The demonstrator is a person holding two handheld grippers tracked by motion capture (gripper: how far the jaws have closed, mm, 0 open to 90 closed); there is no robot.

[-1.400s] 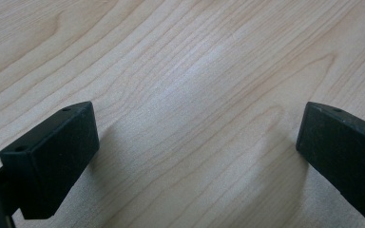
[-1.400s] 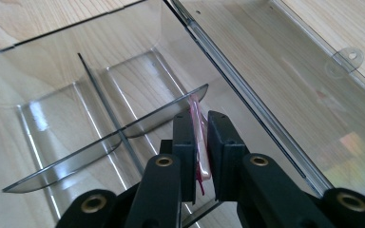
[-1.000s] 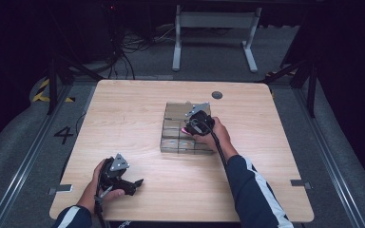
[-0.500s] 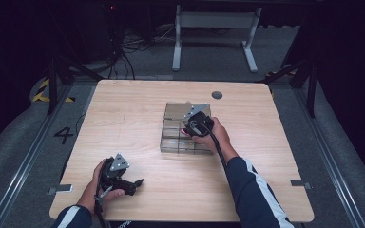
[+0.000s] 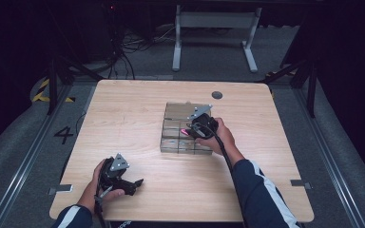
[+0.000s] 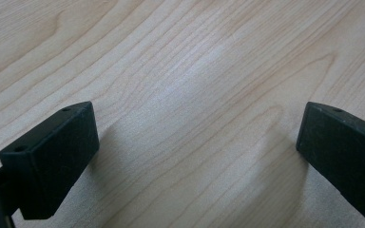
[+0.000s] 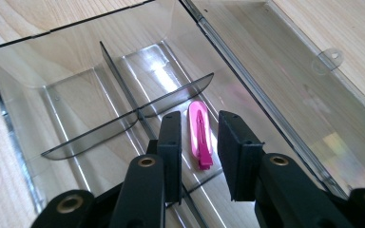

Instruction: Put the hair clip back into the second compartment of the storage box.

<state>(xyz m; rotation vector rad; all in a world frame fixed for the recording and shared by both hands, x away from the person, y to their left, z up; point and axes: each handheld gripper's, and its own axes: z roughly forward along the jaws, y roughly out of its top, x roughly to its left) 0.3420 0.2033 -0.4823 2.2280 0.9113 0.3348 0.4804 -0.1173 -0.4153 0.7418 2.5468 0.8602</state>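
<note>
The right gripper (image 7: 197,142) is hanging over the clear box (image 7: 9,123), and its jaws have just been opening: they are standing a little apart with the pink clip (image 7: 199,135) lying between them, released, the pads clear of it on both sides. The clip is resting flat on the box floor in the compartment straight ahead of the jaws, just beside the long divider (image 7: 123,90) on the tool's left and below the curved cross divider (image 7: 176,97).

The gap on either side of the clip is looking narrow, so I judge that lifting away at a slant is risking a pad brushing the clip and dragging it, or flipping it over the low divider into the next compartment. If the jaws are not opening further before the lift, the clip may cling to a pad and ride up with it. The left jaw is also sitting close to the long divider, so a sideways drift could be nudging the light box across the table (image 5: 123,118).

Farther off, the open lid (image 7: 285,80) is lying flat beyond and to the right of the tool; a wide swing out that way could be catching its edge or latch tab.

In the high view, the left gripper (image 5: 129,183) is resting well apart from the box, near the table's close edge, jaws wide open over bare wood, so nothing is steadying the box should it be pushed.
</note>
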